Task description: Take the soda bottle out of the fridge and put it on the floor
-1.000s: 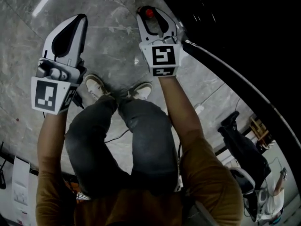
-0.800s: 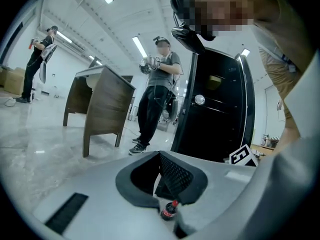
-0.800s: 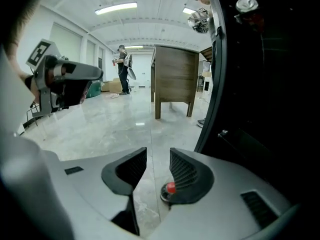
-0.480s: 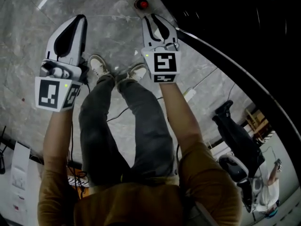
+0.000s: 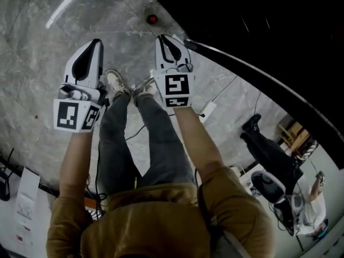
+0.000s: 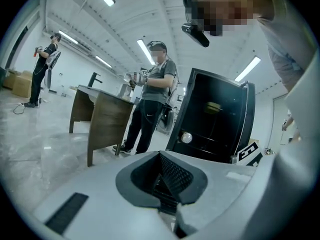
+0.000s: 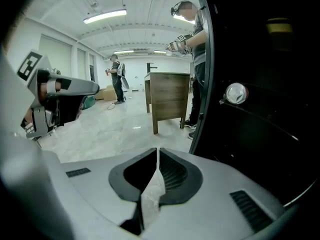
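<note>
Soda bottle point(image 5: 152, 19) standing on grey marble floor point(image 5: 32, 52).
Left gripper point(image 5: 95, 43) is hovering, jaws together, empty; the bottle is sitting beyond the right gripper point(image 5: 164, 38), whose jaws have just been closing and are meeting on nothing; black fridge point(image 5: 279, 31) is standing alongside.

Head view: the soda bottle point(image 5: 152, 19) stands on the floor point(image 5: 43, 52) at upper centre, just left of the fridge point(image 5: 269, 36), which fills the upper right. The person's shoes point(image 5: 114, 83) are below the bottle at centre; another person point(image 5: 269, 156) stands at the lower right.
</note>
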The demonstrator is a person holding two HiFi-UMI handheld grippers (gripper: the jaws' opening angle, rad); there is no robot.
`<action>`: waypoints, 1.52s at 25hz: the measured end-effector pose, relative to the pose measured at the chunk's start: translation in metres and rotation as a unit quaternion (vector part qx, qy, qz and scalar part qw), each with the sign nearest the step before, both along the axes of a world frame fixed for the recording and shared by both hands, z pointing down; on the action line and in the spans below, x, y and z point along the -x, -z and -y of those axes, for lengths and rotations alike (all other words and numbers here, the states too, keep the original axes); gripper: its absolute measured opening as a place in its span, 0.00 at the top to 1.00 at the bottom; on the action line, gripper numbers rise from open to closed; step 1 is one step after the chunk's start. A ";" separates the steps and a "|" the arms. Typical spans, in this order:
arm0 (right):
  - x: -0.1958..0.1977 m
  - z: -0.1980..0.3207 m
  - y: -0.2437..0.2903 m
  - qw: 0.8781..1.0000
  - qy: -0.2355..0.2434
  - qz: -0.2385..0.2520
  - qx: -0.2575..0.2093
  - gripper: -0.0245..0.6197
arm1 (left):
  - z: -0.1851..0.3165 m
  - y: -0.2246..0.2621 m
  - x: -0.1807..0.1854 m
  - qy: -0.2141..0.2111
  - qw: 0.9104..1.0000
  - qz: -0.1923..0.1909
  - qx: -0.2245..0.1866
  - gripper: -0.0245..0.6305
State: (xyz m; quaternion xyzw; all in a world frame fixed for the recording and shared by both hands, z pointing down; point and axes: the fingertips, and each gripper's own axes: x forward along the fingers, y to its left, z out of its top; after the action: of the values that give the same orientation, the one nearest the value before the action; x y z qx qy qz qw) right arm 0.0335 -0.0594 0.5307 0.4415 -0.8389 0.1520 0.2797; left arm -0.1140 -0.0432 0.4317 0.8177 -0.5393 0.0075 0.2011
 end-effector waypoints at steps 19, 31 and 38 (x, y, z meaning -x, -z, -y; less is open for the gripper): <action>-0.043 -0.044 0.253 0.998 -0.038 0.024 -0.045 0.95 | -0.052 0.244 -0.045 -0.022 0.999 -0.005 -0.050 0.96; -0.076 -0.084 0.369 0.991 -0.064 0.067 -0.100 0.96 | -0.097 0.364 -0.055 -0.038 0.993 0.021 -0.112 0.96; -0.105 -0.102 0.418 0.985 -0.075 0.079 -0.135 0.96 | -0.121 0.413 -0.056 -0.033 0.988 0.025 -0.148 0.96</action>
State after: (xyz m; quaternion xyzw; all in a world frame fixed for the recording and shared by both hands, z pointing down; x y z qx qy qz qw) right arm 0.1381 0.0425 0.1132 0.5240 -0.8354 0.0920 0.1381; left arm -0.0576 0.0782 0.0186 0.8556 -0.5117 -0.0450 0.0638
